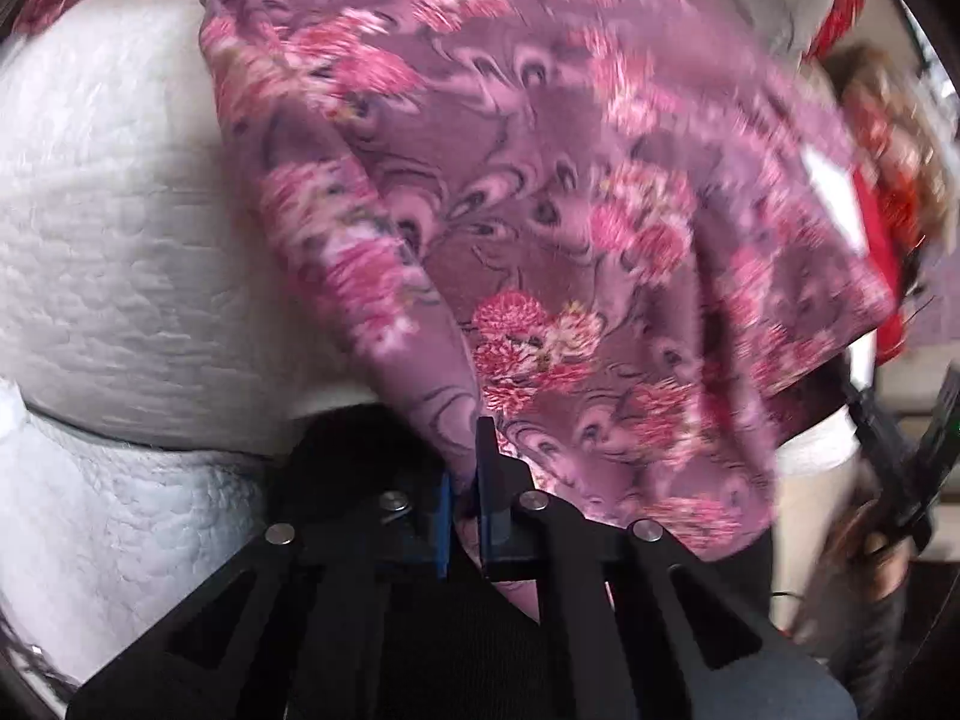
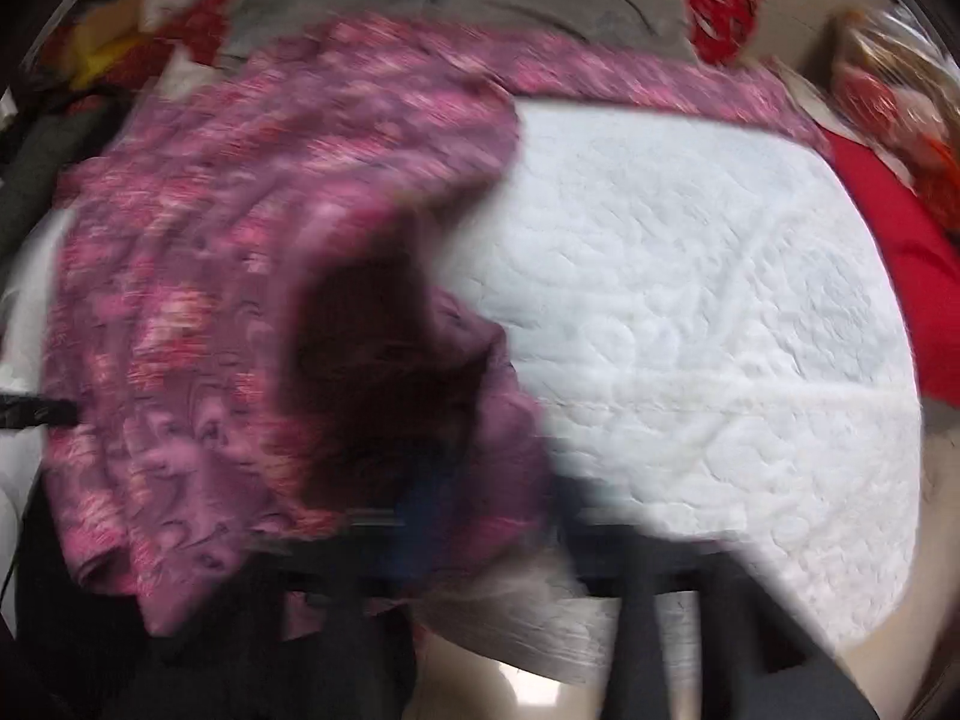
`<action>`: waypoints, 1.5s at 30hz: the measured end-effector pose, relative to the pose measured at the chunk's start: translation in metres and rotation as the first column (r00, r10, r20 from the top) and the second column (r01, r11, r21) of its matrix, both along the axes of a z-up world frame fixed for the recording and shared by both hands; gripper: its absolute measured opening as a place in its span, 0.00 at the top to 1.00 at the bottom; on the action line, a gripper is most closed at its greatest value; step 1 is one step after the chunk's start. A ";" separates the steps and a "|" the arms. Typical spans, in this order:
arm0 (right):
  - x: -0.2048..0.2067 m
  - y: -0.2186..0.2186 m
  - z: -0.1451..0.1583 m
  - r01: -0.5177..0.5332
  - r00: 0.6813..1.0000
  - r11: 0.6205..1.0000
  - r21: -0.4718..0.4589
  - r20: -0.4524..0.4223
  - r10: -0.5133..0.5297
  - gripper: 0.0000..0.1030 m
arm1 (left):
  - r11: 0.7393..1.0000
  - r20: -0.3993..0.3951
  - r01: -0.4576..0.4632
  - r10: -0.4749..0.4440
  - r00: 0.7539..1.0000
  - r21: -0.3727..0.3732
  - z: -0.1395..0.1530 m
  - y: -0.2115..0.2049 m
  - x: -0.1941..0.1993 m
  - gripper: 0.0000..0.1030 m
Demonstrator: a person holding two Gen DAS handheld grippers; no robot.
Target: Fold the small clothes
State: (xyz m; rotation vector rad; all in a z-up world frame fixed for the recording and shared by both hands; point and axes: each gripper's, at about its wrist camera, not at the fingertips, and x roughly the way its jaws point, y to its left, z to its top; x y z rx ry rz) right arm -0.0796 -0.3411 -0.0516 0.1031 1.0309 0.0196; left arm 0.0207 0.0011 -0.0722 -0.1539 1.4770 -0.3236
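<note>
Now the left gripper (image 1: 470, 483) had its jaws almost shut, only a narrow slit between them, and in that slit sat a bunched edge of the floral garment (image 1: 540, 210). One blue pad (image 1: 444, 531) pressed the cloth from the side, the cloth spilling out below the fingers as well. From that pinch the purple-and-pink garment fanned up and away, hanging in front of the white quilt (image 1: 102, 252), which lay to the side of it and behind. Past the garment's far edge something red (image 1: 882, 276) showed, and a second black tool (image 1: 894, 456) stood near it, too blurred to read.

Over on the right wrist view everything smeared. The right gripper (image 2: 420, 516) was buried in the garment (image 2: 180, 276), a blue pad (image 2: 414, 525) just showing through the folds; how wide those jaws stood I could not tell. The garment lay heaped over one side of the quilt (image 2: 690, 300), a dark hollow in its folds.
</note>
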 end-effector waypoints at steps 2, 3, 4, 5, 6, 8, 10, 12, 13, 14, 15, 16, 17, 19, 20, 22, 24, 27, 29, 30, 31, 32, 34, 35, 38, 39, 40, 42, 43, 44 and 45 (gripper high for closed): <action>-0.015 -0.008 0.020 0.006 0.998 0.998 0.065 0.056 -0.009 0.92 | 0.998 -0.006 -0.026 0.026 1.000 -0.054 0.014 0.014 -0.002 0.96; -0.026 -0.014 0.035 0.011 0.995 0.992 0.129 0.092 -0.023 0.92 | 0.995 -0.004 -0.042 0.042 0.999 -0.091 0.024 0.025 -0.004 0.96; -0.039 -0.022 0.049 0.017 0.991 0.980 0.197 0.126 -0.043 0.92 | 0.988 0.007 -0.065 0.067 0.998 -0.142 0.042 0.039 -0.008 0.96; -0.049 -0.028 0.061 0.020 0.987 0.969 0.246 0.152 -0.058 0.92 | 0.983 0.013 -0.075 0.078 0.997 -0.167 0.052 0.046 -0.008 0.96; -0.060 -0.034 0.074 0.020 0.981 0.956 0.294 0.177 -0.075 0.92 | 0.976 0.022 -0.087 0.093 0.995 -0.199 0.065 0.056 -0.010 0.96; -0.085 -0.048 0.096 0.024 0.969 0.924 0.382 0.217 -0.115 0.92 | 0.973 0.060 -0.099 0.114 0.992 -0.208 0.092 0.074 -0.015 0.96; -0.099 -0.055 0.101 0.045 0.966 0.899 0.436 0.212 -0.151 0.92 | 0.977 0.074 -0.098 0.113 0.991 -0.188 0.100 0.086 -0.011 0.96; -0.102 -0.061 0.093 0.084 0.968 0.883 0.462 0.173 -0.183 0.92 | 0.984 0.069 -0.099 0.110 0.992 -0.147 0.089 0.091 -0.011 0.96; -0.103 -0.061 0.085 0.103 0.971 0.883 0.458 0.146 -0.189 0.92 | 0.989 0.053 -0.109 0.115 0.992 -0.100 0.077 0.093 -0.012 0.96; -0.104 -0.064 0.073 0.132 0.974 0.879 0.458 0.103 -0.200 0.92 | 0.990 0.032 -0.119 0.121 0.992 -0.075 0.064 0.094 -0.011 0.96; -0.104 -0.066 0.055 0.166 0.977 0.866 0.471 0.043 -0.211 0.92 | 0.989 -0.011 -0.132 0.132 0.991 -0.070 0.046 0.097 -0.014 0.96; -0.105 -0.067 0.043 0.186 0.977 0.860 0.476 0.002 -0.212 0.92 | 0.986 -0.036 -0.141 0.138 0.990 -0.084 0.037 0.095 -0.011 0.96; -0.104 -0.065 0.024 0.220 0.974 0.865 0.451 -0.060 -0.217 0.92 | 0.984 -0.054 -0.150 0.145 0.988 -0.097 0.031 0.097 -0.012 0.96; -0.099 -0.062 0.001 0.246 0.969 0.879 0.408 -0.132 -0.210 0.91 | 0.981 -0.052 -0.156 0.151 0.987 -0.114 0.027 0.097 -0.015 0.95; -0.096 -0.061 -0.003 0.255 0.966 0.887 0.385 -0.150 -0.213 0.91 | 0.980 -0.049 -0.152 0.147 0.988 -0.125 0.029 0.096 -0.016 0.91; -0.090 -0.061 0.000 0.261 0.964 0.899 0.352 -0.152 -0.220 0.86 | 0.977 -0.038 -0.130 0.126 0.991 -0.166 0.035 0.087 -0.013 0.65; -0.082 -0.060 0.010 0.256 0.966 0.907 0.335 -0.130 -0.224 0.85 | 0.979 -0.019 -0.128 0.127 0.992 -0.157 0.041 0.080 -0.010 0.27; -0.067 -0.065 0.013 0.260 0.965 0.916 0.305 -0.100 -0.241 0.67 | 0.984 -0.021 -0.114 0.112 0.993 -0.134 0.031 0.062 0.000 0.27; -0.058 -0.067 0.010 0.269 0.963 0.915 0.300 -0.092 -0.253 0.58 | 0.991 -0.074 -0.104 0.098 0.992 -0.088 0.010 0.048 0.009 0.27; -0.054 -0.068 0.004 0.272 0.962 0.915 0.299 -0.097 -0.255 0.58 | 0.992 -0.086 -0.100 0.093 0.992 -0.075 0.004 0.048 0.009 0.27; -0.048 -0.068 -0.001 0.279 0.960 0.913 0.296 -0.113 -0.257 0.58 | 0.996 -0.095 -0.083 0.079 0.992 -0.038 -0.004 0.043 0.011 0.27; -0.047 -0.071 -0.008 0.286 0.957 0.913 0.292 -0.124 -0.261 0.58 | 0.997 -0.096 -0.070 0.071 0.993 0.016 -0.009 0.041 0.011 0.27; -0.042 -0.072 -0.019 0.295 0.954 0.909 0.294 -0.146 -0.262 0.58 | 0.989 -0.096 -0.046 0.060 0.994 0.143 -0.018 0.042 0.010 0.40; -0.041 -0.072 -0.022 0.297 0.953 0.908 0.296 -0.153 -0.262 0.58 | 0.992 -0.110 -0.052 0.065 0.992 0.118 -0.019 0.047 0.009 0.46; -0.043 -0.071 -0.030 0.299 0.951 0.903 0.308 -0.176 -0.255 0.58 | 0.994 -0.147 -0.088 0.097 0.984 0.065 -0.007 0.076 -0.001 0.60; -0.045 -0.071 -0.030 0.295 0.952 0.903 0.312 -0.177 -0.250 0.58 | 0.992 -0.134 -0.077 0.090 0.987 0.100 -0.001 0.086 -0.007 0.60; -0.046 -0.070 -0.029 0.290 0.954 0.905 0.312 -0.175 -0.245 0.58 | 0.985 -0.115 -0.061 0.080 0.990 0.163 0.005 0.099 -0.014 0.60; -0.049 -0.072 -0.030 0.285 0.955 0.908 0.307 -0.177 -0.240 0.58 | 0.972 -0.106 -0.069 0.095 0.990 0.225 0.010 0.121 -0.022 0.60; -0.049 -0.073 -0.032 0.287 0.953 0.906 0.310 -0.185 -0.239 0.58 | 0.970 -0.109 -0.092 0.119 0.987 0.223 0.013 0.135 -0.025 0.61; -0.048 -0.075 -0.034 0.290 0.952 0.903 0.316 -0.193 -0.238 0.58 | 0.974 -0.103 -0.113 0.135 0.985 0.197 0.017 0.143 -0.026 0.61; -0.048 -0.076 -0.037 0.293 0.951 0.898 0.328 -0.201 -0.237 0.58 | 0.978 -0.096 -0.138 0.154 0.983 0.159 0.021 0.150 -0.026 0.61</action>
